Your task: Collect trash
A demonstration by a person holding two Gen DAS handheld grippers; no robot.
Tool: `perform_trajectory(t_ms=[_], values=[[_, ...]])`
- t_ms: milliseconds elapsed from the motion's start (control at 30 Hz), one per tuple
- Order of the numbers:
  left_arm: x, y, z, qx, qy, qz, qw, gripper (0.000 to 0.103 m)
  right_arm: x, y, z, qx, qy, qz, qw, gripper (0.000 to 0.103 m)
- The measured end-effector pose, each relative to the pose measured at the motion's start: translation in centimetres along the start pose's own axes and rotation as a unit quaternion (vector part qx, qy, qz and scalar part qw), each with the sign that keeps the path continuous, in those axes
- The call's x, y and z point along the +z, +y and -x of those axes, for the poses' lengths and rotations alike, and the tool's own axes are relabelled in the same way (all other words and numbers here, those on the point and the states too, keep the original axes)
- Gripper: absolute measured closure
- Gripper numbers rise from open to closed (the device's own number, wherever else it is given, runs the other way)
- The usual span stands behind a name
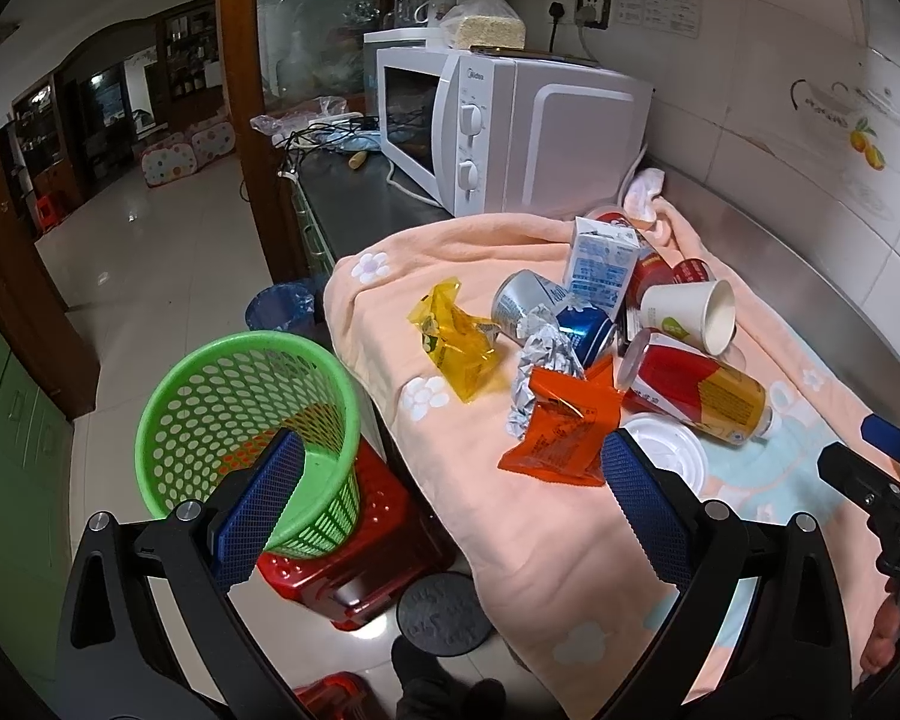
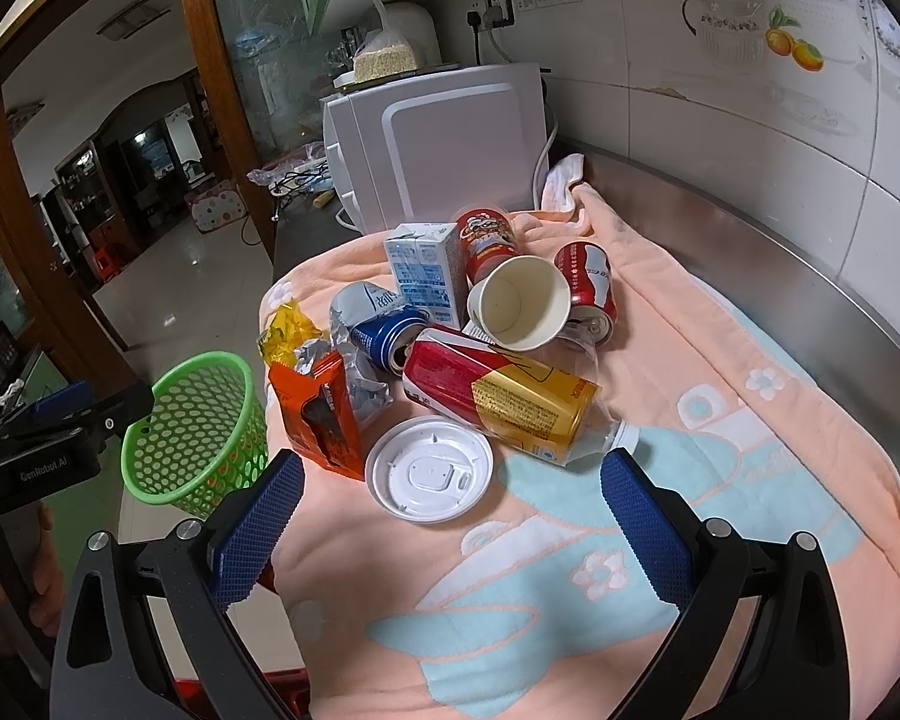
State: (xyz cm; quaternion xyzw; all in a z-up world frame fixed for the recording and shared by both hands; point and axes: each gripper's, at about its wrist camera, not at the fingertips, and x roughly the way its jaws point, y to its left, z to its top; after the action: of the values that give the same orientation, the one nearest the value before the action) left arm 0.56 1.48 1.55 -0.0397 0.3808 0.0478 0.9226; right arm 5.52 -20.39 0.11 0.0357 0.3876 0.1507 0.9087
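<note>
Far left, the green basket (image 1: 246, 438) is seen perched on a red stool (image 1: 354, 558) beside the counter (image 2: 810, 252), nothing yet visible inside. The left tool (image 1: 450, 504) is held wide apart, empty, near the counter edge. Next, the trash heap on the peach towel (image 2: 720, 360): yellow wrapper (image 1: 456, 342), orange packet (image 2: 318, 408), white lid (image 2: 429, 468), red-and-yellow bottle (image 2: 498, 396), paper cup (image 2: 519, 303). The right tool (image 2: 450, 516) is spread wide too, empty, just short of the lid. Trouble is expected from that flat lid slipping, or the bottle being nudged and rolling.
</note>
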Motion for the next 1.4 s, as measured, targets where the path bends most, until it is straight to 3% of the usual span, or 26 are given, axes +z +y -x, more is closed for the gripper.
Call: perform_trajectory(t_ms=[567,1100,1400], values=[[-0.3,-0.4,-1.3,-0.005,0.019,-0.002,0.9998,0.005,2.2,-1.5,-1.8,0.004,-0.011,0.002,1.000,0.007],[-0.8,-0.7,-3.3,-0.024,0.040,-0.005,0.9989,0.006,7.2,-5.4,-7.9,0.026,-0.009,-0.010,1.000,0.007],[-1.2,-1.5,-4.5,-0.059,0.043,-0.016,0.9972,0.006,8.9,-6.1,-12.4,0.042,0.010,0.007,0.999,0.008]])
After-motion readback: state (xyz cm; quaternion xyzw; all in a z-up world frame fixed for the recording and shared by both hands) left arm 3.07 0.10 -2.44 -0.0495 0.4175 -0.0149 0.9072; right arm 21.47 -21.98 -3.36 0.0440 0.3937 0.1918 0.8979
